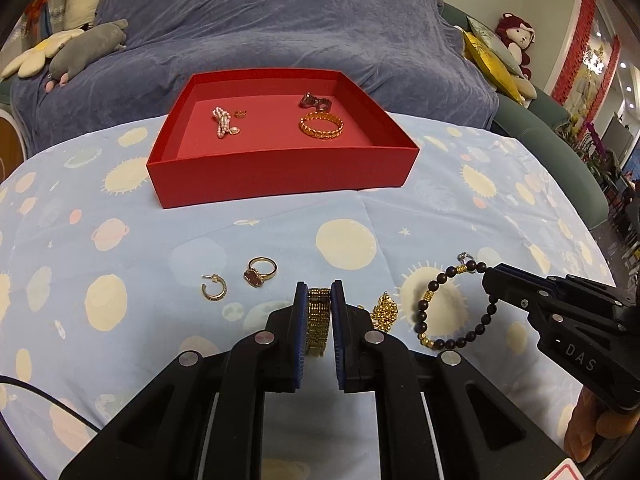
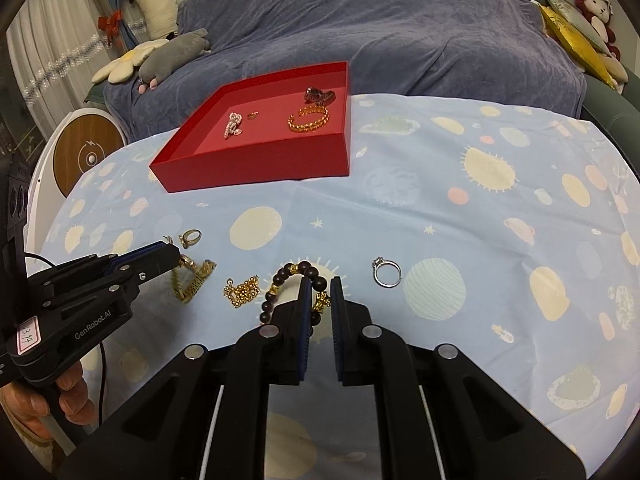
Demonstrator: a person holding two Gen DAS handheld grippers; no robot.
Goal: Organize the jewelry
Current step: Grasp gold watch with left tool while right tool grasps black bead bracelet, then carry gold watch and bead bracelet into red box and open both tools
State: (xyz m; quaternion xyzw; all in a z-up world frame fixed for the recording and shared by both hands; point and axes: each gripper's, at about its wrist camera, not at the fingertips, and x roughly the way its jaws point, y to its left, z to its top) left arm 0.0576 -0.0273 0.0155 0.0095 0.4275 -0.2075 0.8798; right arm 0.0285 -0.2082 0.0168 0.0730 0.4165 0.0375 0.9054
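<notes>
My left gripper (image 1: 319, 286) is shut on a gold link bracelet (image 1: 319, 320) just above the blue patterned cloth; in the right wrist view this gripper (image 2: 176, 258) holds the bracelet (image 2: 196, 280) by one end. My right gripper (image 2: 320, 284) is shut on a dark bead bracelet (image 2: 280, 280) with gold spacers, which hangs as a loop (image 1: 419, 314) from that gripper (image 1: 486, 276). Behind stands a red box (image 1: 280, 184) with a gold bangle (image 1: 322, 126), a pearl piece (image 1: 222, 120), a small gold ring (image 1: 241, 113) and a dark reddish piece (image 1: 316, 101).
On the cloth lie a gold ring with a red stone (image 1: 260, 272), a gold hoop earring (image 1: 214, 288), a gold bead chain (image 1: 384, 312) and a silver ring (image 2: 386, 272). A blue-covered sofa with plush toys rises behind the table.
</notes>
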